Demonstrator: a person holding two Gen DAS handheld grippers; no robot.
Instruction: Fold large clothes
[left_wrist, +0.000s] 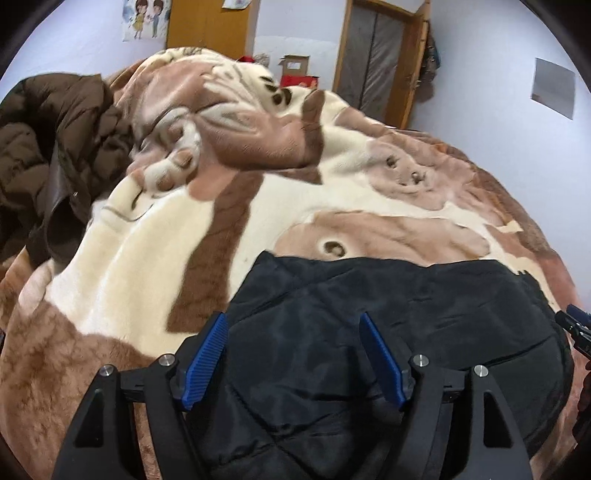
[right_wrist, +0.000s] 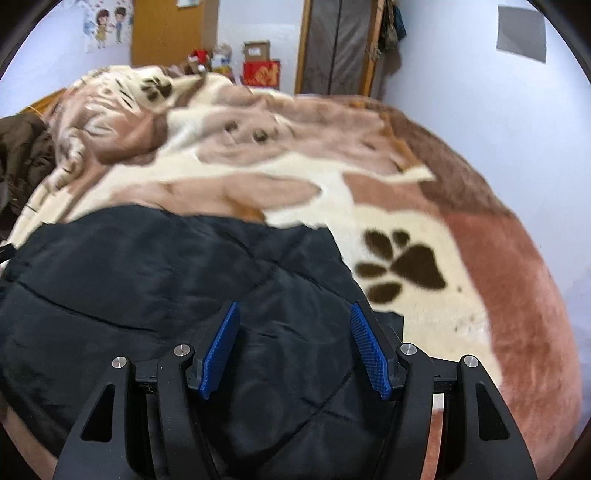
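Note:
A black quilted jacket (left_wrist: 388, 314) lies folded on the bed's near part; it also shows in the right wrist view (right_wrist: 166, 280). My left gripper (left_wrist: 293, 325) is open and empty, just above the jacket's left half. My right gripper (right_wrist: 293, 314) is open and empty, above the jacket's right edge. The right gripper's tip (left_wrist: 576, 328) shows at the right edge of the left wrist view.
A plush cream and brown paw-print blanket (left_wrist: 147, 240) covers the bed, bunched up at the far side (right_wrist: 122, 110). A brown puffer coat (left_wrist: 48, 147) is heaped at the far left. Boxes (right_wrist: 258, 62) and a door (right_wrist: 340, 44) stand beyond the bed.

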